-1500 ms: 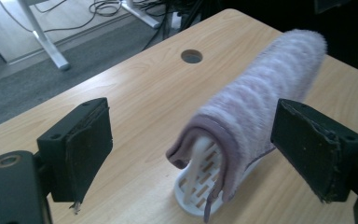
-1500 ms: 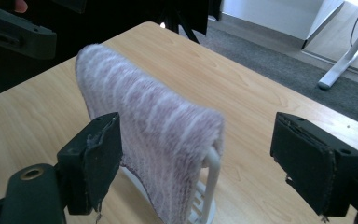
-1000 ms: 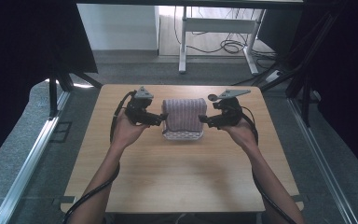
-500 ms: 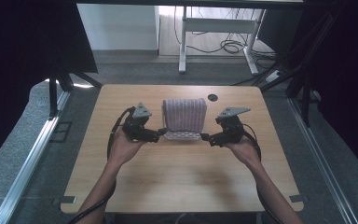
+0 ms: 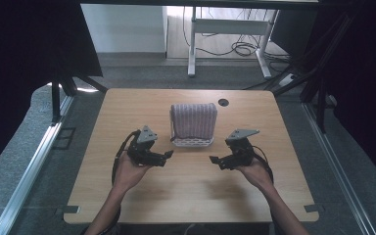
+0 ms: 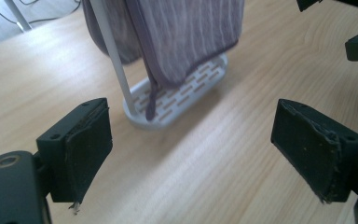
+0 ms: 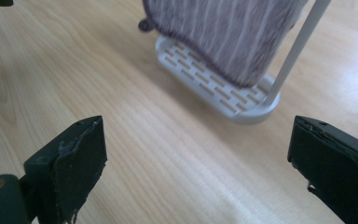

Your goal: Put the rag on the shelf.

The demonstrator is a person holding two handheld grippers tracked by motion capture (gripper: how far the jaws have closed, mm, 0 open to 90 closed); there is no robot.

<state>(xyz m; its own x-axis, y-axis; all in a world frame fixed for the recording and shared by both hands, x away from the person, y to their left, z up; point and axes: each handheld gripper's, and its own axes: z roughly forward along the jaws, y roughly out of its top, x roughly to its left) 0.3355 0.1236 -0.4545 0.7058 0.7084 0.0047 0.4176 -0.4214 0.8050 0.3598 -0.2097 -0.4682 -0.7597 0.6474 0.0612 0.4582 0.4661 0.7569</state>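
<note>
A purple striped towel (image 5: 194, 120) hangs over a small white rack (image 5: 192, 142) with a slotted base, near the middle of the wooden table (image 5: 191, 186). My left gripper (image 5: 168, 155) is open, held in front of the rack's left side and apart from it. My right gripper (image 5: 213, 160) is open too, in front of the rack's right side. In the left gripper view the towel (image 6: 186, 32) drapes down to the slotted base (image 6: 177, 95) beyond the wide-apart jaws. The right gripper view has the towel (image 7: 228, 32) and base (image 7: 214, 86) ahead, nothing between the jaws.
A round cable hole (image 5: 223, 102) lies in the table behind the rack. A white desk frame (image 5: 225, 29) and cables stand on the floor beyond. Dark curtains flank both sides, and metal rails (image 5: 29, 161) run along the floor by the table.
Both grippers have drawn back from the towel rack toward the near edge of the table and apart from it. The towel hangs on the rack untouched.
</note>
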